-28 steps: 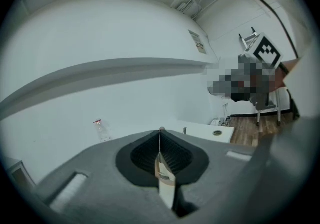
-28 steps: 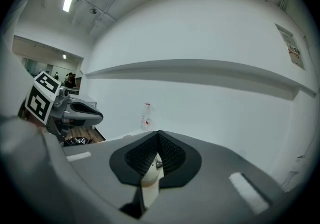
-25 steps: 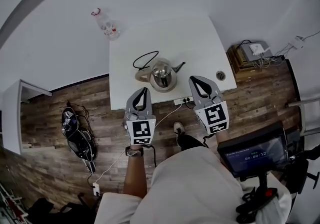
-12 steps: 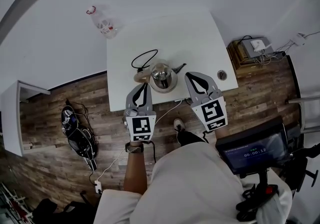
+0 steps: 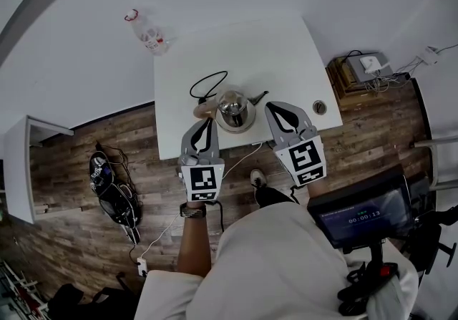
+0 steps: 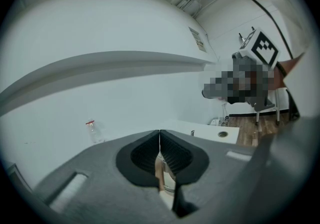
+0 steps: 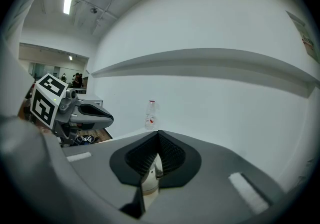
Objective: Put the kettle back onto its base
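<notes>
- Kettle [image 5: 235, 109]: stands at the near edge of the white table [image 5: 272, 54], between the two grippers. It appears seated on its base, though the view is too small to confirm.
- Cord [image 5: 207, 84]: loops on the kettle's far-left side, leaving the near side free.
- Left gripper [image 5: 205, 125]: jaws closed on nothing; aimed at the kettle's left side, just short of it.
- Right gripper [image 5: 276, 109]: jaws closed, empty; beside the spout [image 5: 257, 97], apart from it. The flanking pose suits a two-sided grasp.
</notes>
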Motion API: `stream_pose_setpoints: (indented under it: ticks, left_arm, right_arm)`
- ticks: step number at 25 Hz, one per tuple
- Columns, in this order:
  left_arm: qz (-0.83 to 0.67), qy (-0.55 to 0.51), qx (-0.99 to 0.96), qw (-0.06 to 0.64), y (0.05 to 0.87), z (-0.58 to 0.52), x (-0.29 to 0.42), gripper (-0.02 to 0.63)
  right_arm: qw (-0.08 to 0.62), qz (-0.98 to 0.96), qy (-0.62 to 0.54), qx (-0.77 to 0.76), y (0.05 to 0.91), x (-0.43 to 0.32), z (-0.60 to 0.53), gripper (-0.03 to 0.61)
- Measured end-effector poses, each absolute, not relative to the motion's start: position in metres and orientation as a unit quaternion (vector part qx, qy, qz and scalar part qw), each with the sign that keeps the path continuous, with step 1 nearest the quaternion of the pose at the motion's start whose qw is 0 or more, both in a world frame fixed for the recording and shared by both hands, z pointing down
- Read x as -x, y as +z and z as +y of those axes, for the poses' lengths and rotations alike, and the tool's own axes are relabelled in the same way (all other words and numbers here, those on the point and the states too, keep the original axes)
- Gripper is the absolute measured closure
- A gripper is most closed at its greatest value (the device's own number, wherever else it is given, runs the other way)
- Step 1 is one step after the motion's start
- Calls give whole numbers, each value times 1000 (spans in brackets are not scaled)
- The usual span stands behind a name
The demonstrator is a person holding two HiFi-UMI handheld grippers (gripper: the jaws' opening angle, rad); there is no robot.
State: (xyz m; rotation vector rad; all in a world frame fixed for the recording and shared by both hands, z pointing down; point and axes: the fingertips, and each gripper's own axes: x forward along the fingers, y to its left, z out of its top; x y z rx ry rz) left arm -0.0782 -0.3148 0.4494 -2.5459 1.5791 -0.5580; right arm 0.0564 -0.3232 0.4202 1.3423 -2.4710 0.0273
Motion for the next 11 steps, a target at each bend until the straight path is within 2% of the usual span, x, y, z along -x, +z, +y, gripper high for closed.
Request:
stream_pose_setpoints:
  ticks: [11]
  left_arm:
    - [517, -183, 835, 47, 448, -312, 79, 606]
  right_arm:
    - [166, -868, 7, -468, 421, -55, -320, 578]
